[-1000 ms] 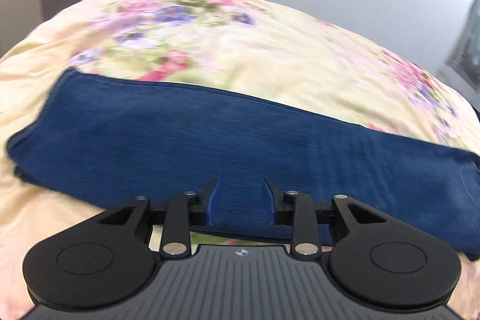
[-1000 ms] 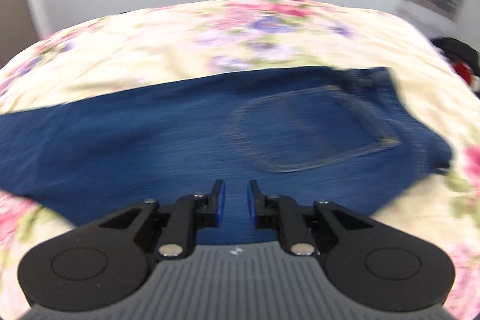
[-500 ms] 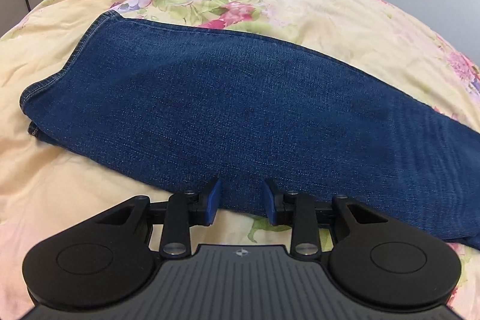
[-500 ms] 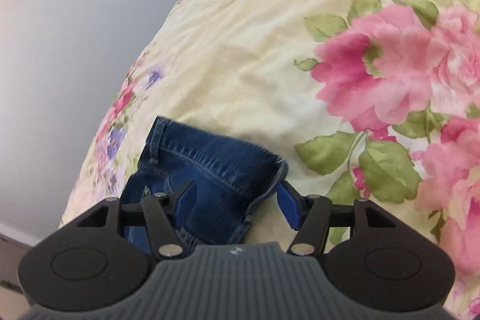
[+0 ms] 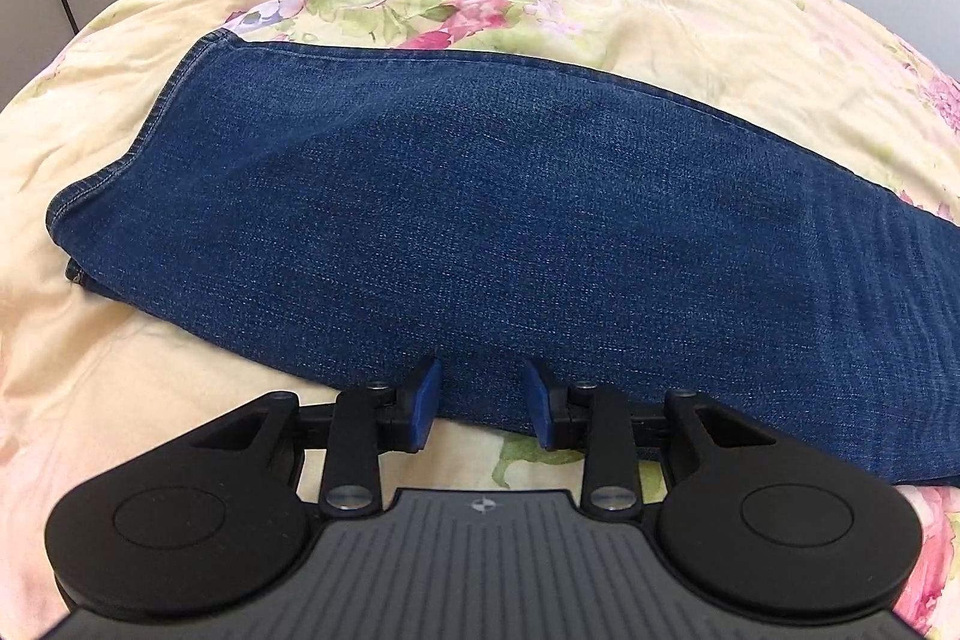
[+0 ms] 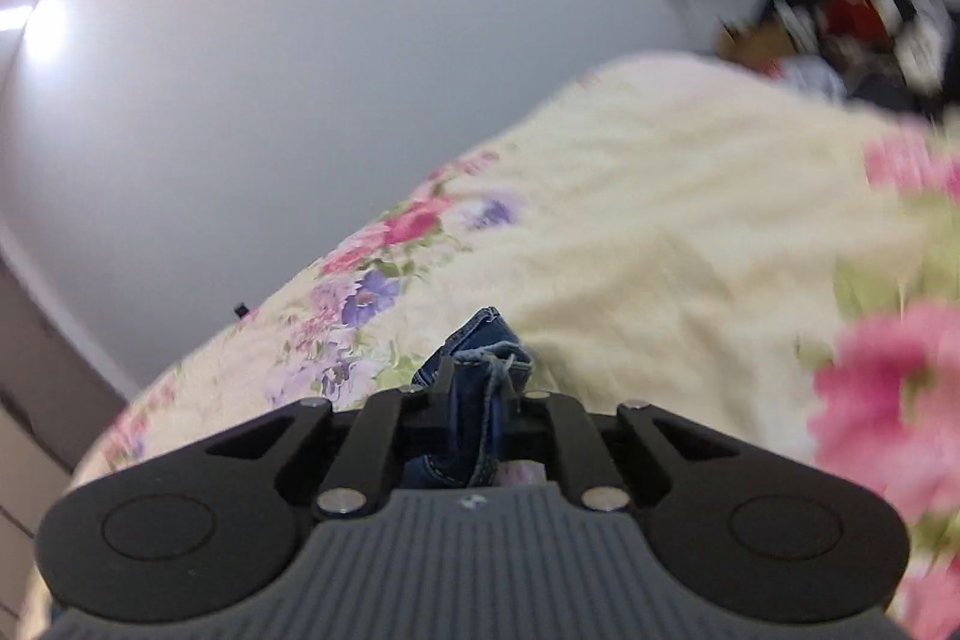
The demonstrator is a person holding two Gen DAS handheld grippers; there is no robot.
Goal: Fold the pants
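The right gripper (image 6: 483, 391) has clenched its jaws on a bunched corner of the pants (image 6: 474, 370): half a second ago those jaws stood spread around the waistband end, and now a wad of denim with a frayed seam edge is pinched between them and pokes out just past the tips. The right view has also gone blurred and swung up toward the wall, so the gripper is probably already lifting or carrying that end, which I judge to be the start of the fold that brings the waist over toward the leg hems. The left gripper (image 5: 483, 409) has hardly changed since then; its jaws remain released, spread over the near edge of the pants (image 5: 510, 232) without closing on the cloth, and whether the blue pads (image 5: 427, 403) touch the denim I cannot tell. From that edge the pants run as one flat blue band across the flowered bedspread (image 5: 660, 16), the stitched hem end (image 5: 120, 166) lying to the left of the left gripper and the rest running off to its right. With only one end gripped, the left gripper looks placed to hold the legs down, or to take hold, while the waist travels across.
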